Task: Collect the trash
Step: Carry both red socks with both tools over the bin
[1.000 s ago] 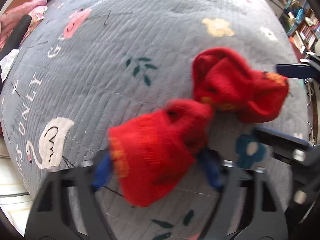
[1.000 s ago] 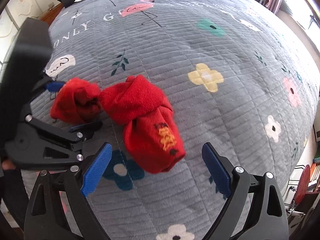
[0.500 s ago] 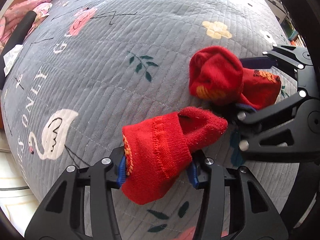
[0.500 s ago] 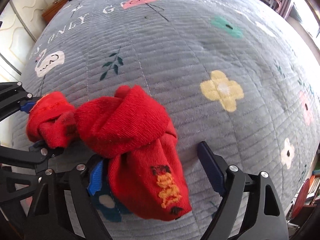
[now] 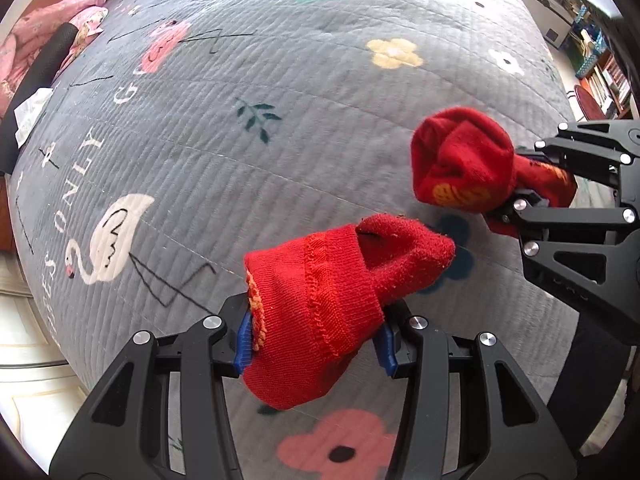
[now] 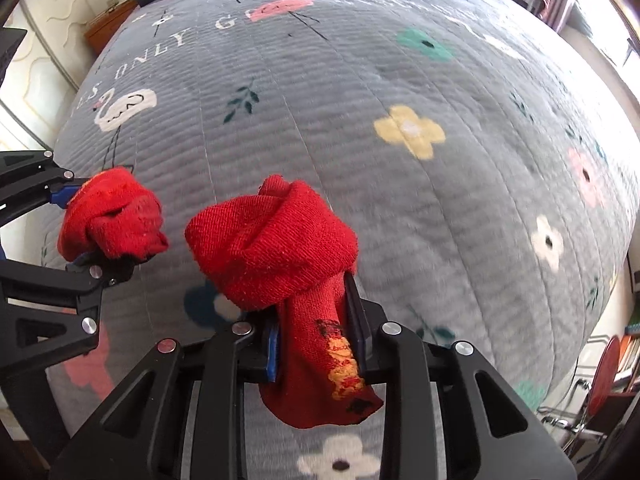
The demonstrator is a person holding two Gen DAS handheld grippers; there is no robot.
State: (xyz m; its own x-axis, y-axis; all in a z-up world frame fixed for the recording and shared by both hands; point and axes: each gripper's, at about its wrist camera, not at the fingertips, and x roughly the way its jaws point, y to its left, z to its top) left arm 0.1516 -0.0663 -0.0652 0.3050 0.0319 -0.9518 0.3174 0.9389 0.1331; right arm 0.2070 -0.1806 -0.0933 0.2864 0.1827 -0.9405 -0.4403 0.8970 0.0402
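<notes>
Above a grey quilted bedspread (image 5: 304, 128) printed with flowers, a white flamingo (image 5: 114, 236) and pale lettering, we hold two red socks, one in each claw. At the far left of the left wrist view, a pink garment (image 5: 36, 40) and a scrap of white paper (image 5: 30, 114) lie at the bed's edge. Moving right, our left claw (image 5: 314, 340) grips the first red sock (image 5: 336, 300) across its ribbed cuff, the blue pads (image 5: 243, 340) pressed against both sides and the jaws set fairly narrow; the toe end points away over a dark blue printed flower (image 5: 456, 248). Further right, the second red sock (image 5: 464, 160), bunched into a ball with an orange motif showing, hangs from our right claw (image 5: 524, 196), which enters from the right edge.

In the right wrist view the order repeats: the left claw (image 6: 76, 232) at the left edge with its sock (image 6: 112, 220) balled between the pads, then, just beside it but not touching, the second sock (image 6: 276, 248) pinched in our right claw (image 6: 316, 344), whose jaws are clamped tight on the sock's narrow middle. Its folded end bulges above the pads and its patterned end droops below. Both socks appear lifted off the bedspread (image 6: 400, 200). At the far right we see a red round object (image 6: 604, 372) beyond the bed.
</notes>
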